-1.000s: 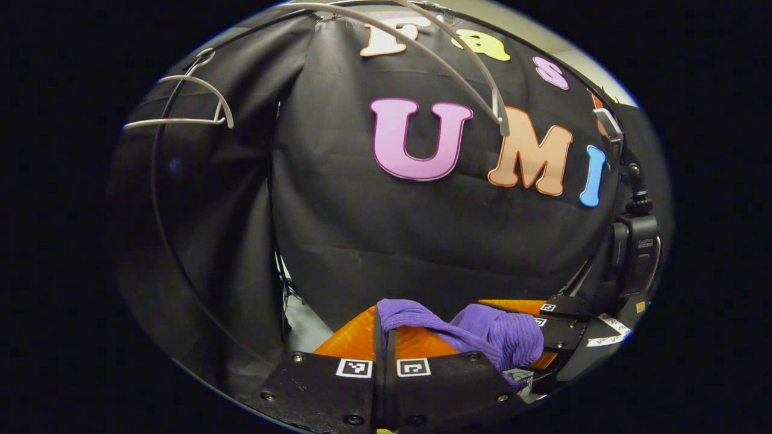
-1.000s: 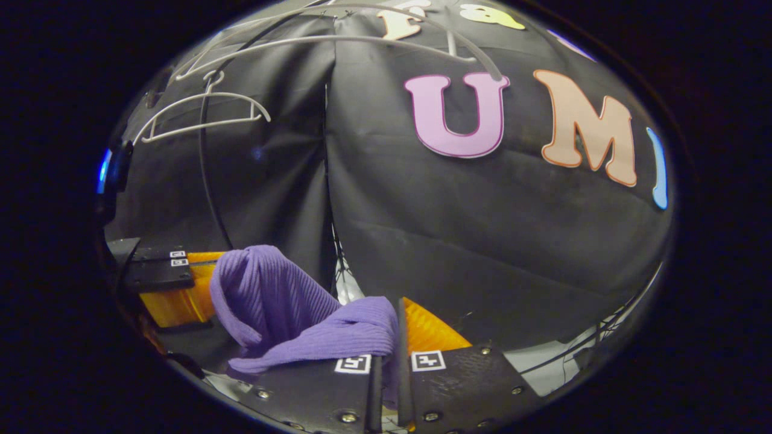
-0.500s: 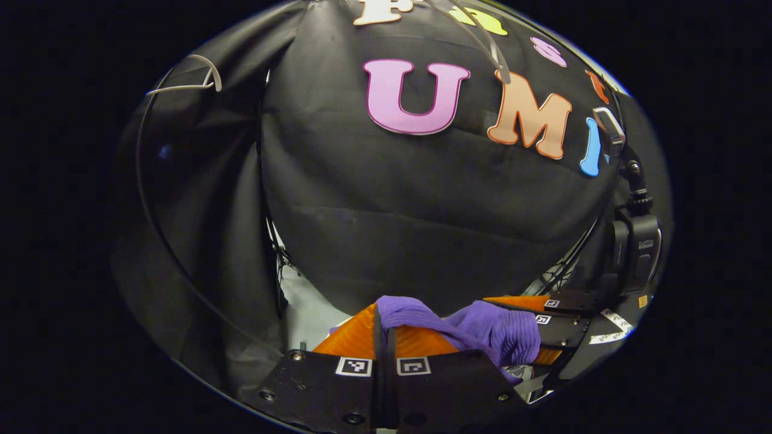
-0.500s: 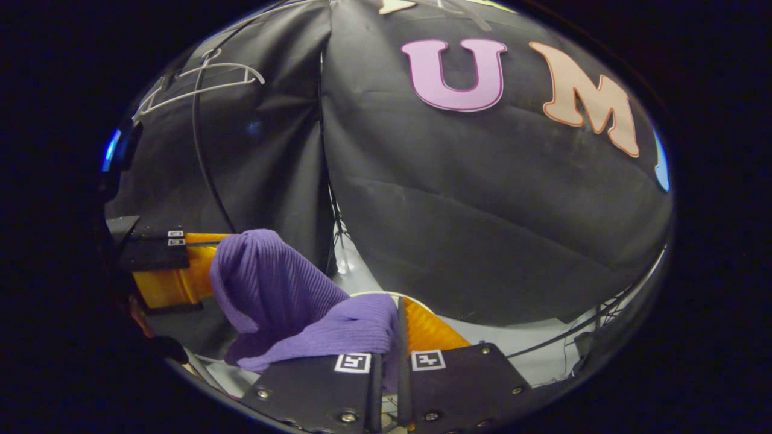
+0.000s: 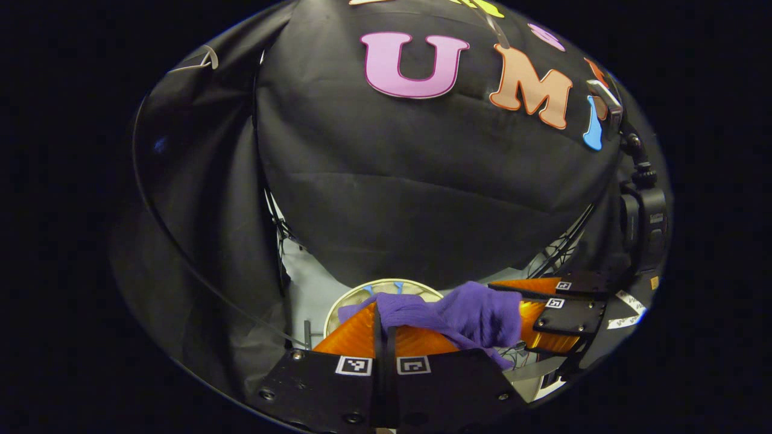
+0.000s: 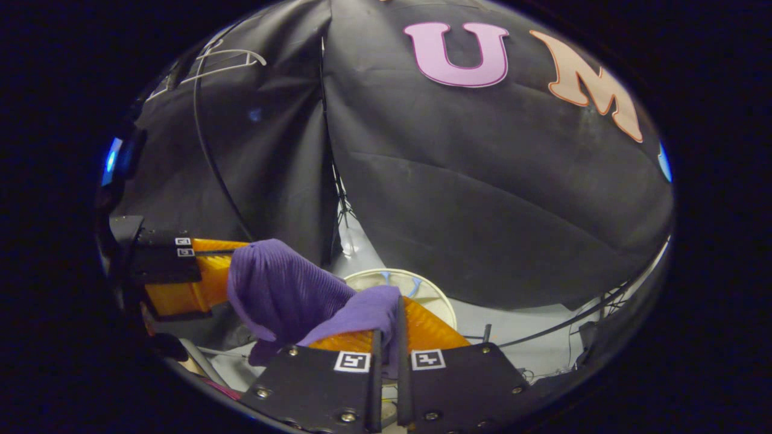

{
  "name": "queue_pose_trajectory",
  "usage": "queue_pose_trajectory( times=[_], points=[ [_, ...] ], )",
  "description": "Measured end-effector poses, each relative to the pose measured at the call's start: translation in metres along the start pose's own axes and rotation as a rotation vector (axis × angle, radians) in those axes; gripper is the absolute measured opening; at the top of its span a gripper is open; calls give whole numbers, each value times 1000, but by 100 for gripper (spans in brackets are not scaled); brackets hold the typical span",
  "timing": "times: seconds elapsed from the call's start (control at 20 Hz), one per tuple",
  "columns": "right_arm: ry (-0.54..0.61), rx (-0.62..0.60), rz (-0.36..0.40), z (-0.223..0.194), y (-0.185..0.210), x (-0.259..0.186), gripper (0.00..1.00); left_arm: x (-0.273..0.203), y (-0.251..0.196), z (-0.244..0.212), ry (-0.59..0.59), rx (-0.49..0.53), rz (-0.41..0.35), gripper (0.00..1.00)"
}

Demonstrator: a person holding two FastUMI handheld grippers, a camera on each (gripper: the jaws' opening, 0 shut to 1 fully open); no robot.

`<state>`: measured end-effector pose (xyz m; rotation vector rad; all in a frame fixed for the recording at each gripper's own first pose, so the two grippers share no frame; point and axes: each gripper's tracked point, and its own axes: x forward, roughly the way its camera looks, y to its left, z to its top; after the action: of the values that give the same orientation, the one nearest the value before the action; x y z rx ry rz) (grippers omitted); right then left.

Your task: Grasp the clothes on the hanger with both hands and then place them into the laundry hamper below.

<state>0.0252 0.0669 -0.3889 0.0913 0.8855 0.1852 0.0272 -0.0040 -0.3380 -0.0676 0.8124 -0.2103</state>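
A purple ribbed garment (image 5: pixel 479 313) hangs bunched between my two grippers. My left gripper (image 5: pixel 382 319) is shut on one end of it, with cloth spilling over the fingertips. In the right gripper view the garment (image 6: pixel 283 289) drapes from my right gripper (image 6: pixel 395 325), which is shut on its other end. The right gripper (image 5: pixel 525 304) appears at the right of the left gripper view, and the left gripper (image 6: pixel 226 271) sits at the left of the right gripper view. Below the cloth is the round pale rim of the laundry hamper (image 5: pixel 353 298), also seen as the hamper (image 6: pixel 431 289).
A bare white hanger (image 6: pixel 223 59) hangs high at the upper left, its tip (image 5: pixel 206 59) just visible in the left gripper view. A thin black cable (image 6: pixel 208 157) curves down the booth wall. Pale floor (image 6: pixel 525 325) with cables surrounds the hamper.
Both grippers have moved down with the garment still held. The hangers have slid toward the top of both views, and the hamper's rim has come into sight under the cloth.
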Motion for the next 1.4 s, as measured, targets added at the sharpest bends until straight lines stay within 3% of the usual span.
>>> queue_pose_trajectory(
  times=[0.2, 0.3, 0.4, 1.2, 1.25, 1.3, 1.35, 1.4],
  points=[
    [-5, -10, 10, 3, 1, 0, 11, 7, 0, -35, 98, -19, -20, 2],
    [-7, -12, 9, 4, 1, 0, 11, 10, -1, -50, 139, -33, -34, 13],
    [-8, -6, 6, 4, 0, 1, 11, 9, 0, -49, 125, -26, -34, 13],
    [13, 7, -4, -3, -1, 4, 11, 9, 0, -38, 112, -52, -11, 11],
    [15, 10, -5, -3, -1, 4, 11, 8, 2, -37, 112, -52, -3, 2],
    [18, 13, -6, -5, -1, 4, 11, 9, 2, -38, 114, -53, -5, 5],
    [21, 17, -5, -5, -1, 4, 11, 9, 2, -38, 118, -53, -4, 24],
    [25, 19, -6, -8, -1, 1, 11, 7, 2, -40, 119, -50, -3, 30]
  ],
)
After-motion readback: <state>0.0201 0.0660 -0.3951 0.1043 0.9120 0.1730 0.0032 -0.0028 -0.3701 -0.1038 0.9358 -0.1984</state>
